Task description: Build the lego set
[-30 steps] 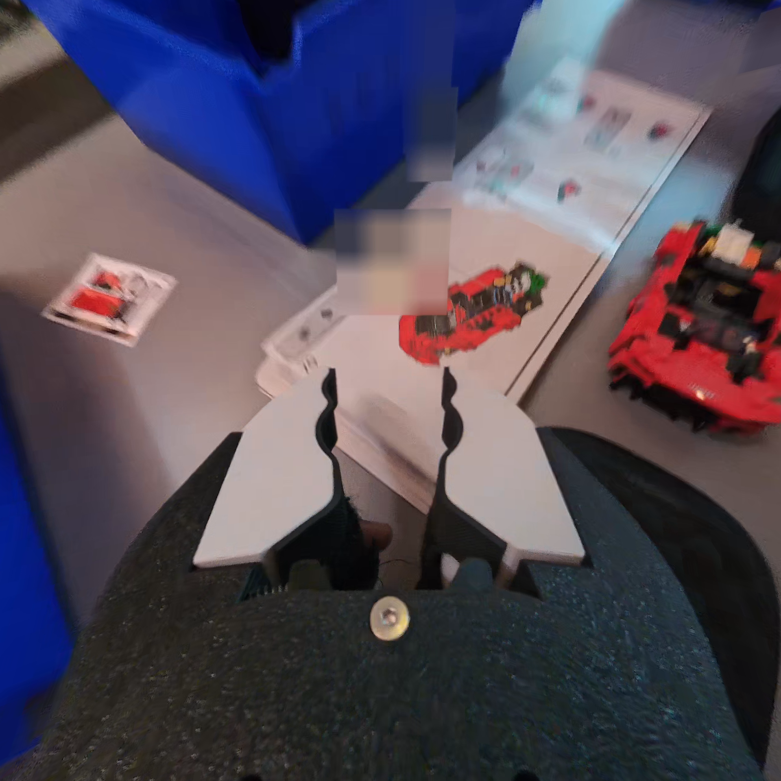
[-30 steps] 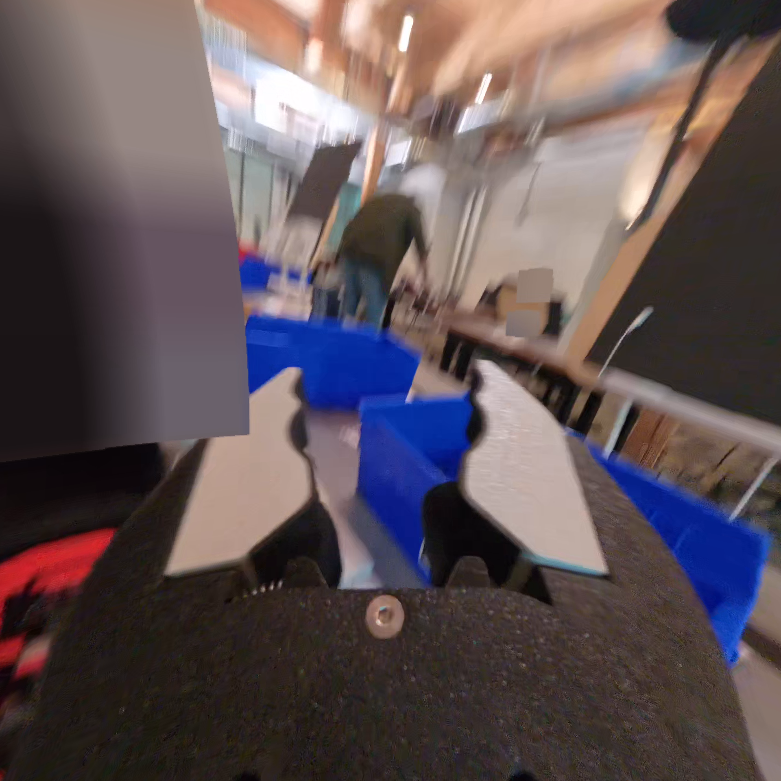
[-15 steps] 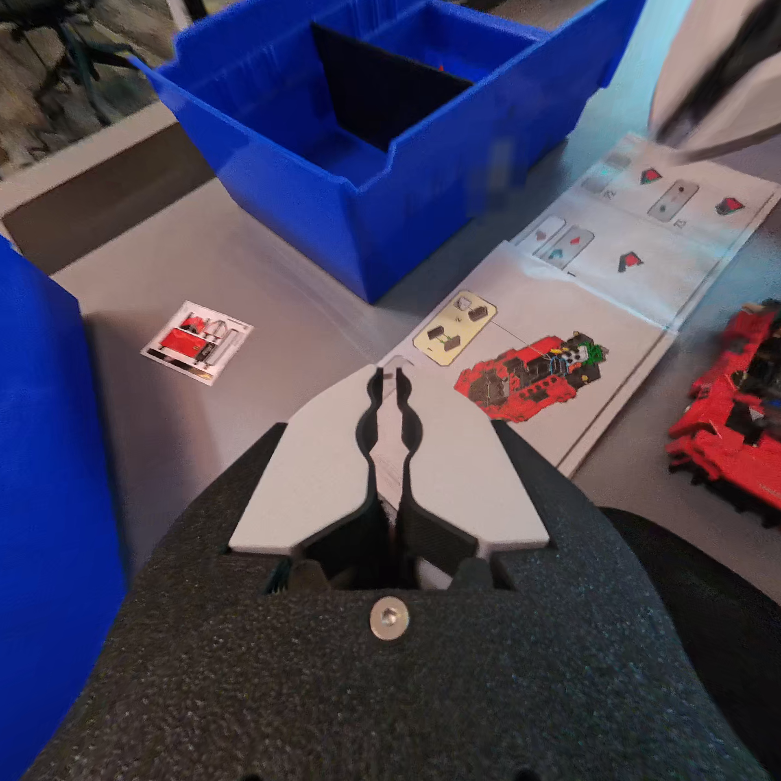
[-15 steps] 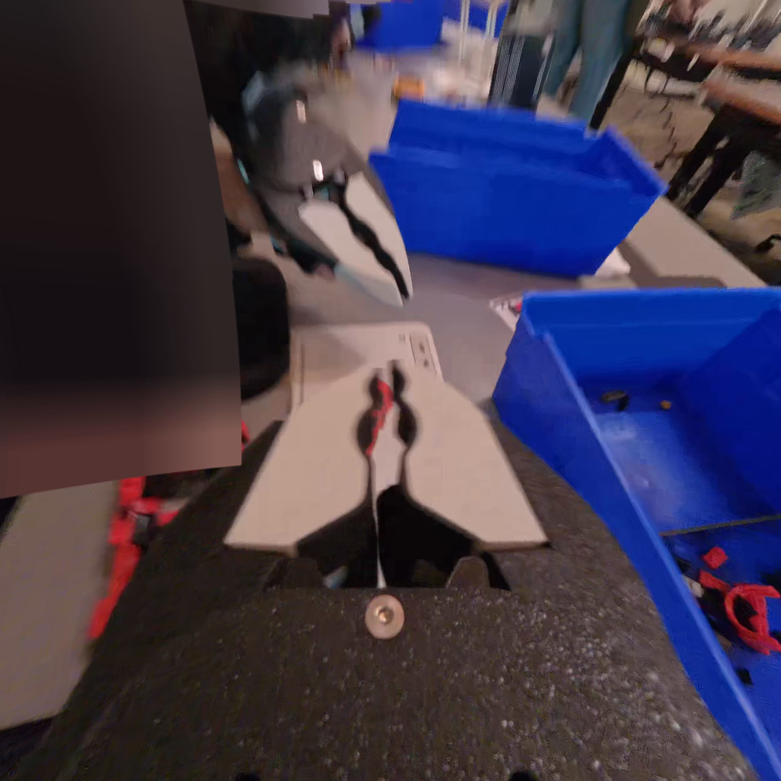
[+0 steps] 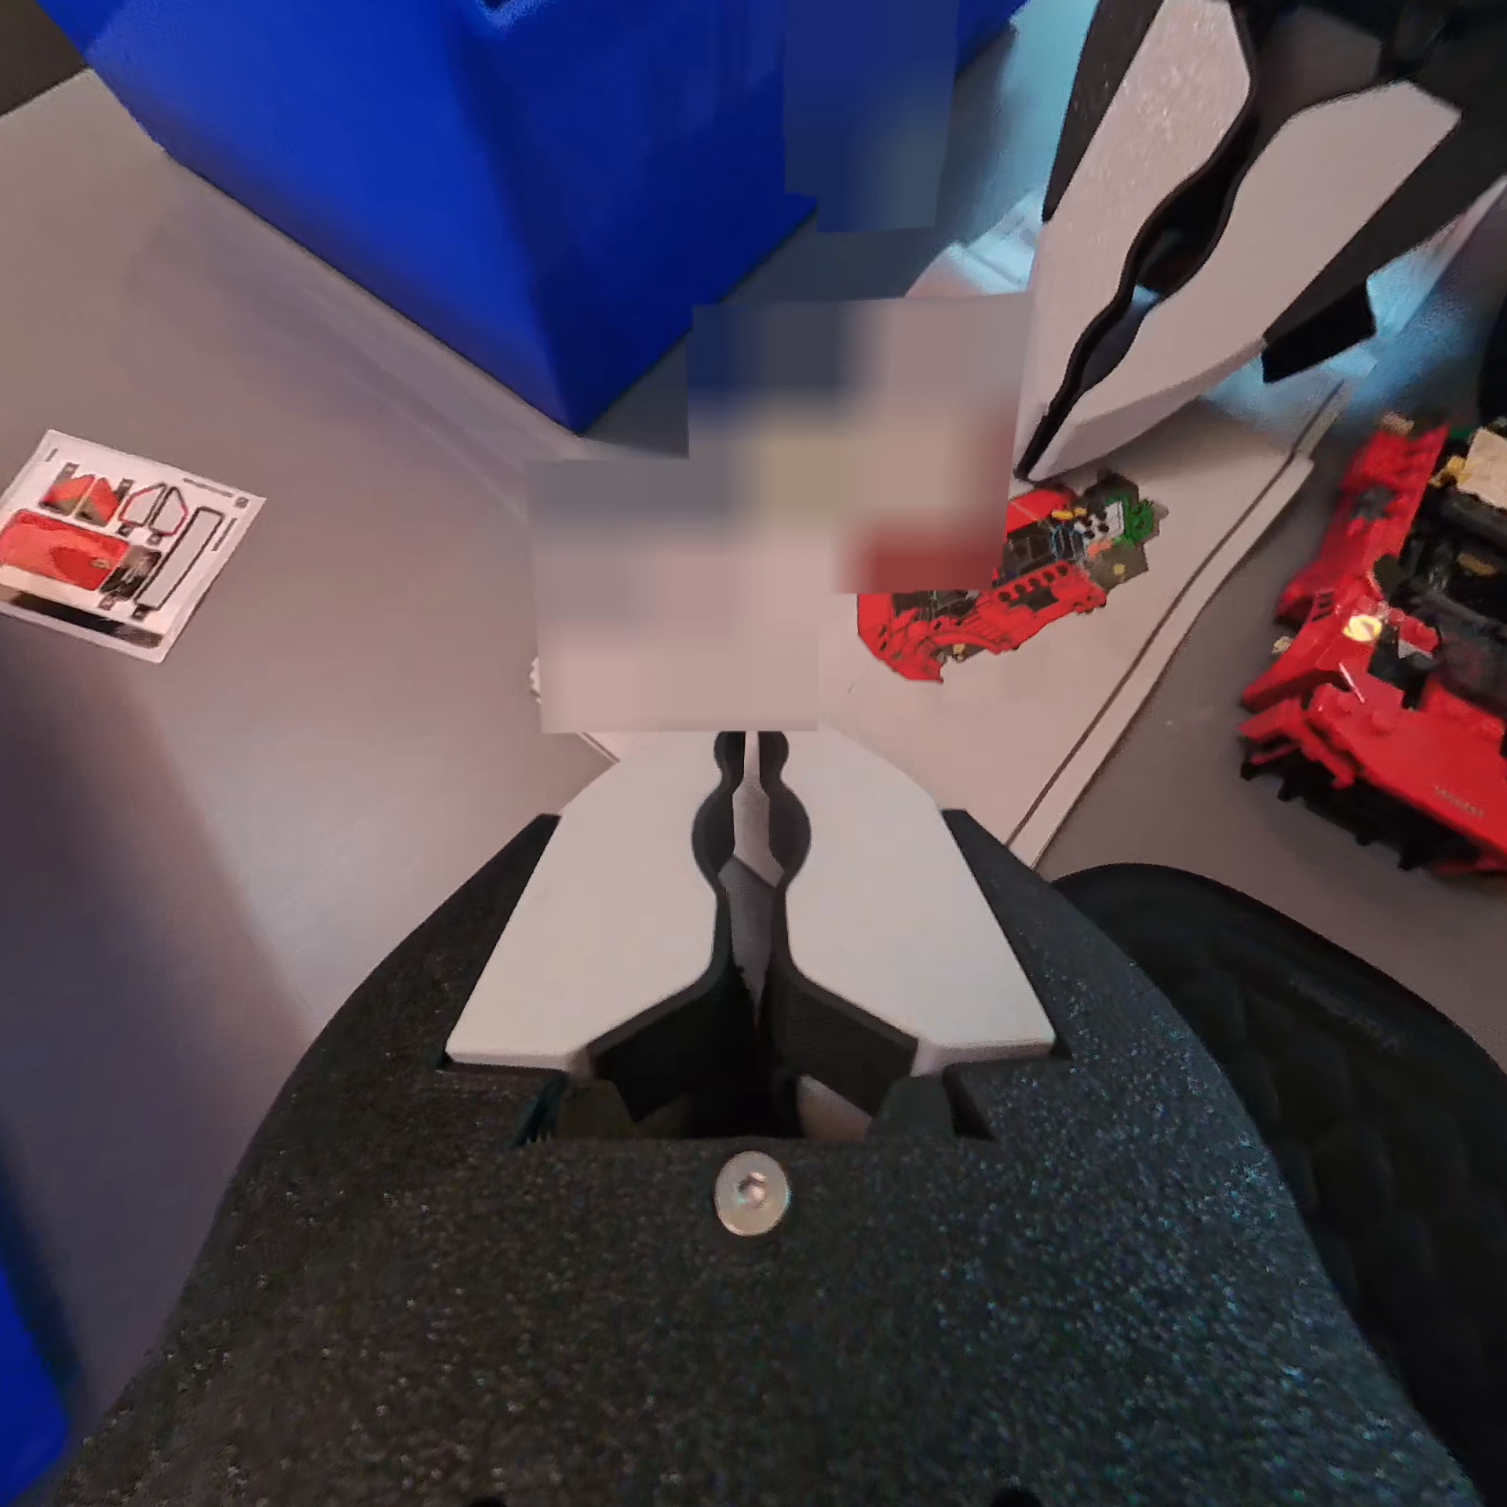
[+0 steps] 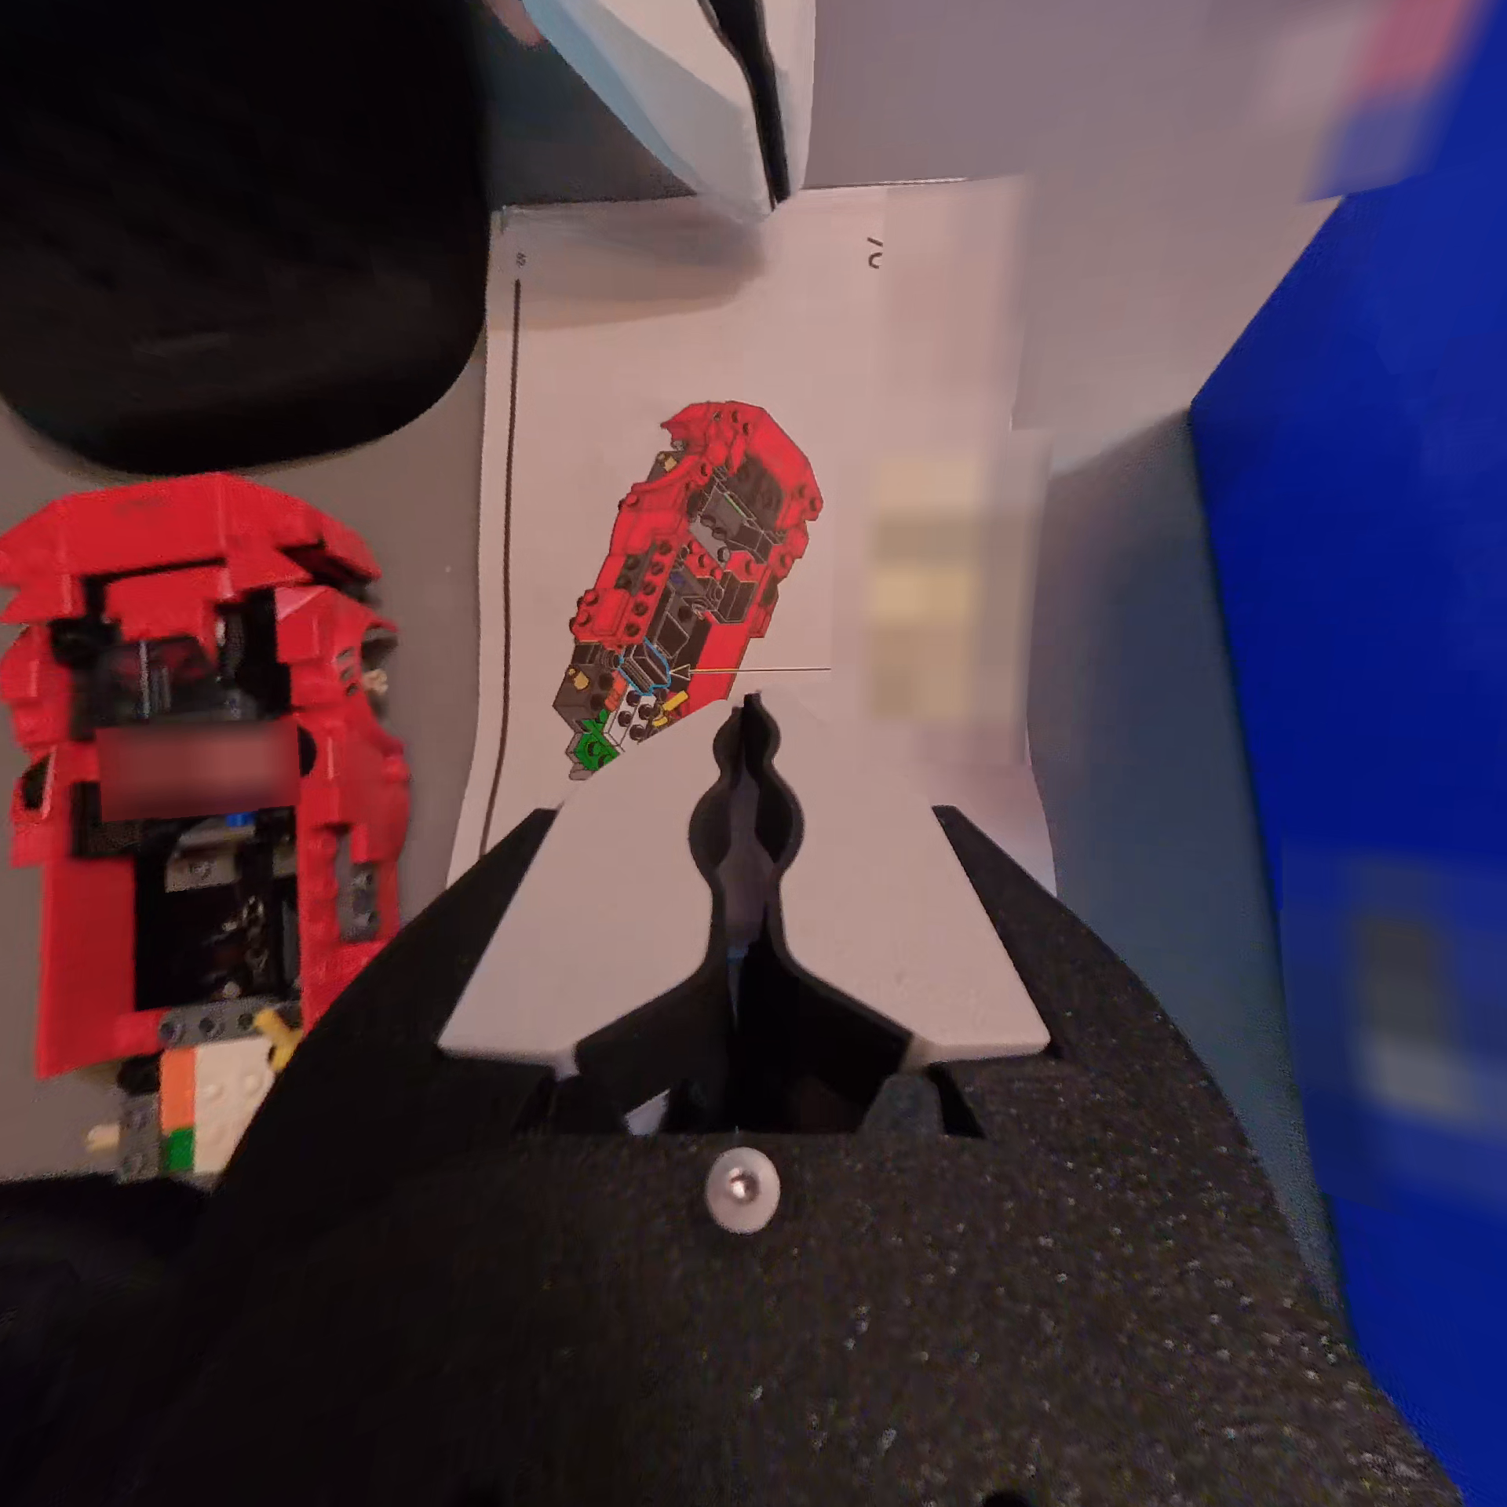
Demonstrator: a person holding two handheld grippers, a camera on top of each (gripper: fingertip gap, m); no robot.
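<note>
A partly built red Lego car [image 5: 1386, 652] lies on the grey table [image 5: 326, 815] at the right; in the right wrist view the car [image 6: 187, 734] is at the left. An open instruction booklet [image 5: 1019, 693] with a drawing of the car lies beside it, and it also shows in the right wrist view [image 6: 897, 326]. My left gripper [image 5: 750, 738] is shut with nothing between its fingers, over the booklet's near edge. My right gripper [image 6: 752, 701] is shut and empty over the booklet page. It also shows in the left wrist view [image 5: 1031, 465], tip down on the page.
A blue bin [image 5: 489, 163] stands behind the booklet; in the right wrist view it [image 6: 1386, 652] is at the right. A sticker sheet [image 5: 122, 546] lies on the table at the left. A black rounded object [image 6: 228, 204] sits beyond the car. The tips of one gripper are about 12 cm away from the tips of the other.
Both grippers went from open to shut with nothing between the fingers. The right gripper swung down from facing the room to over the booklet. The left moved closer to the page.
</note>
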